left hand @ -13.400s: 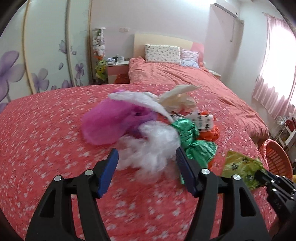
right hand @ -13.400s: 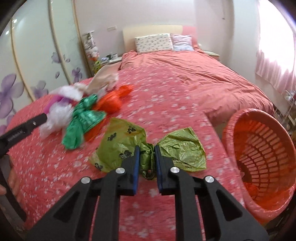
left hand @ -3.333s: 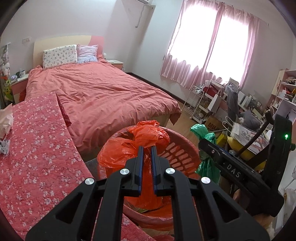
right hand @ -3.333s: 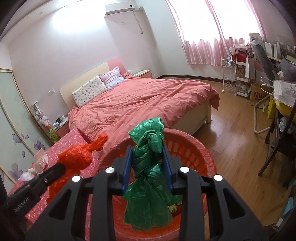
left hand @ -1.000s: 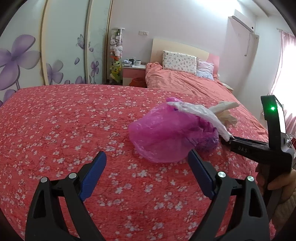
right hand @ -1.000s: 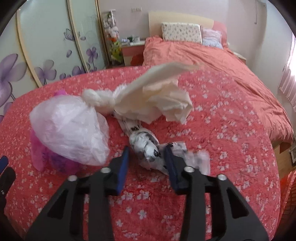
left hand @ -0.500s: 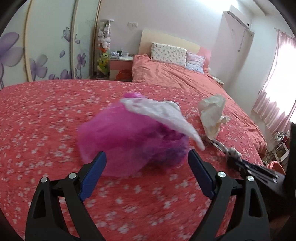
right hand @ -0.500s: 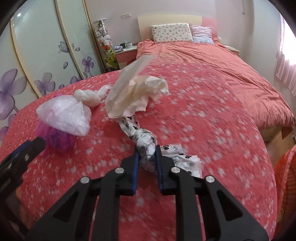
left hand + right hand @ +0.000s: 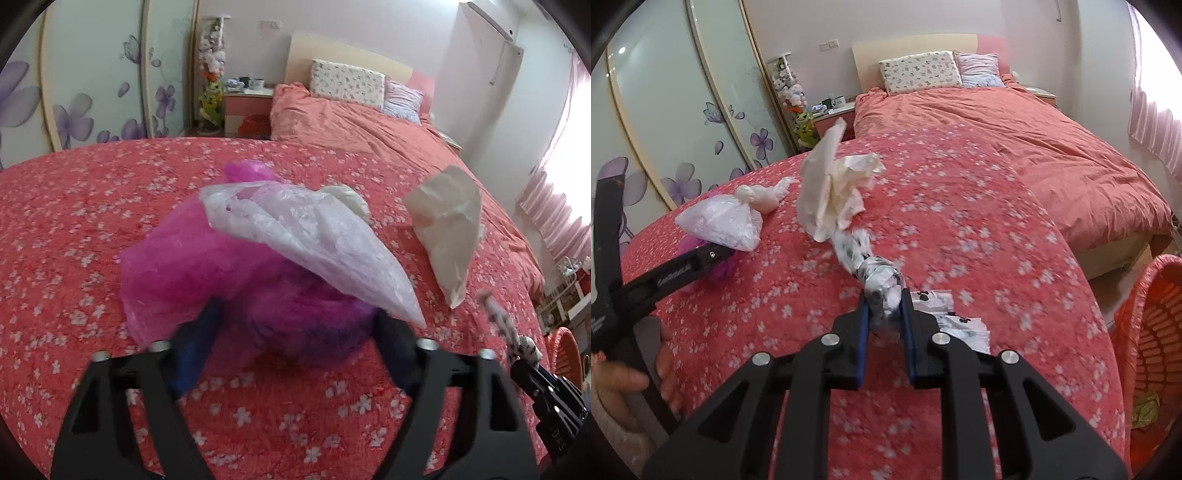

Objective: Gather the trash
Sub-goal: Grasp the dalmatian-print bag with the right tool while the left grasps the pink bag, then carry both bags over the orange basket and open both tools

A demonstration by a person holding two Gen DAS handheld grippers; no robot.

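Closing around the magenta bag (image 9: 192, 266), the left gripper (image 9: 295, 347) has its blue pads on either side of the bag's lower bulge; the jaws are coming together, and whether the pads press the plastic yet I cannot tell. That bag lies on the red flowered bedspread (image 9: 74, 221), with a clear whitish bag (image 9: 314, 240) draped over its top and a knotted white end showing behind. Just to its right lies a crumpled cream bag (image 9: 447, 229), apart from the magenta one. In the right wrist view the right gripper (image 9: 884, 314) stands narrow, clamped on the knot of a white bag printed with black paw marks (image 9: 882, 284); one twisted end of it runs up toward the cream bag (image 9: 831, 195), the flat end spreads on the cover beside the jaws. An orange slatted basket (image 9: 1152, 350) stands off the right edge of the spread, with something green low inside. A hand (image 9: 624, 384) with a pale cuff grips the left tool's handle at the lower left. Beyond, a made bed (image 9: 1052, 147) with two pillows, and a wardrobe with purple flowers (image 9: 665, 129)
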